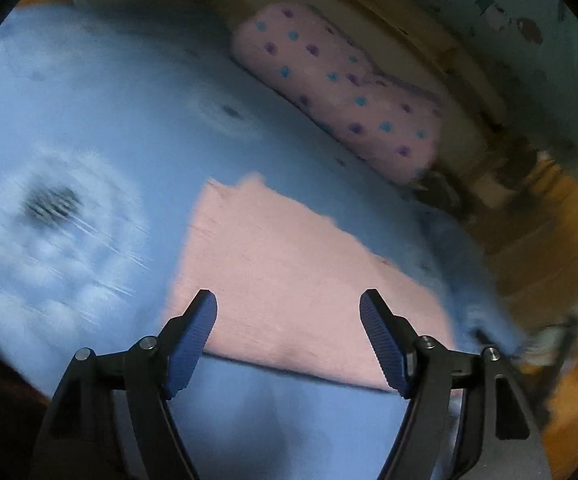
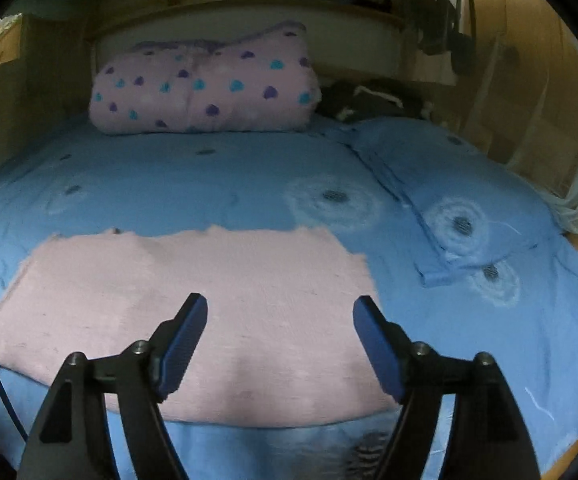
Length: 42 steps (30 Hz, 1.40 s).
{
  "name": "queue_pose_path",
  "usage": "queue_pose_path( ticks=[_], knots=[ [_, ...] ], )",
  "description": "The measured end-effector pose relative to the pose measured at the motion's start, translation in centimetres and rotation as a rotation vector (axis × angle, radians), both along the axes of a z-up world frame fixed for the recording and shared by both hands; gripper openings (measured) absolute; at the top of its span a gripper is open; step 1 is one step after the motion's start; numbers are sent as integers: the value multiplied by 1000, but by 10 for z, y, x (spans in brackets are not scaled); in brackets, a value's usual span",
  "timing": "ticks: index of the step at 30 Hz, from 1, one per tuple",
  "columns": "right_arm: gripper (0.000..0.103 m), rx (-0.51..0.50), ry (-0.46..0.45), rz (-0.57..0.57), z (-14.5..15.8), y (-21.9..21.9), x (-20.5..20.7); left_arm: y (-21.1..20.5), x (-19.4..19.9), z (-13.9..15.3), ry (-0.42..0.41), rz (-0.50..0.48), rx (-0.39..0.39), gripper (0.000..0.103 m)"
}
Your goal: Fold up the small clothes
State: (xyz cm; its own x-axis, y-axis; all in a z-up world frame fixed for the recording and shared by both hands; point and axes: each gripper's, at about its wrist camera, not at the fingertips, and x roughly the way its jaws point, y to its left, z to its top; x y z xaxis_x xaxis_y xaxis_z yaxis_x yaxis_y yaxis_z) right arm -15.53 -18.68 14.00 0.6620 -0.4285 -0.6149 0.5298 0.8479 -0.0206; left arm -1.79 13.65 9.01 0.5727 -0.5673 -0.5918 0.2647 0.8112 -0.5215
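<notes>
A plain pale pink cloth lies on a bed sheet of medium blue, printed with white dandelion-like rings around dark grey centres and small dark specks. At the far edge of the bed sits a folded blanket in light pink, dotted with purple and turquoise spots, beside a dark grey and white bundle. Both grippers, left and right, have black arms and dark blue ribbed finger pads.

A bed with a blue sheet fills the room. A dotted pink blanket lies at its wooden headboard. Wooden floor shows beside it; the light is dim.
</notes>
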Motion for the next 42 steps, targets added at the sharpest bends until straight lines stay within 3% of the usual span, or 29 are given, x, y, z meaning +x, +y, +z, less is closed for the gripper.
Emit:
queue_pose_path(
  ticks=[2, 5, 6, 9, 12, 15, 17, 19, 23, 25, 39, 40, 42],
  knots=[
    [79, 44, -42, 57, 3, 14, 8, 6, -3, 6, -49, 61, 90, 54],
    [79, 101, -82, 117, -1, 30, 23, 15, 1, 4, -42, 63, 60, 54],
    [79, 168, -115, 145, -6, 33, 28, 17, 3, 2, -21, 55, 43, 54],
    [79, 295, -135, 205, -22, 38, 41, 25, 6, -3, 14, 112, 120, 55],
    [79, 279, -101, 267, -40, 51, 52, 38, 15, -17, 107, 185, 145, 54],
    [79, 230, -10, 331, -58, 68, 64, 56, 22, -30, 214, 188, 9, 54],
    [79, 209, 21, 342, -65, 75, 67, 58, 22, -33, 234, 164, -41, 54],
    [79, 205, 42, 349, -68, 79, 67, 50, 21, -32, 237, 119, -45, 54],
    [79, 219, 52, 365, -68, 80, 69, 29, 24, -46, 329, 33, -46, 55],
    [79, 224, 61, 365, -67, 79, 66, 24, 27, -48, 321, 55, -17, 55],
    [79, 209, 102, 382, -73, 81, 62, 12, 38, -53, 273, 103, -11, 54],
    [79, 208, 103, 381, -73, 82, 62, 12, 39, -53, 267, 110, -18, 49],
    [79, 206, 105, 384, -74, 82, 62, 11, 43, -57, 271, 126, -25, 26]
  ],
)
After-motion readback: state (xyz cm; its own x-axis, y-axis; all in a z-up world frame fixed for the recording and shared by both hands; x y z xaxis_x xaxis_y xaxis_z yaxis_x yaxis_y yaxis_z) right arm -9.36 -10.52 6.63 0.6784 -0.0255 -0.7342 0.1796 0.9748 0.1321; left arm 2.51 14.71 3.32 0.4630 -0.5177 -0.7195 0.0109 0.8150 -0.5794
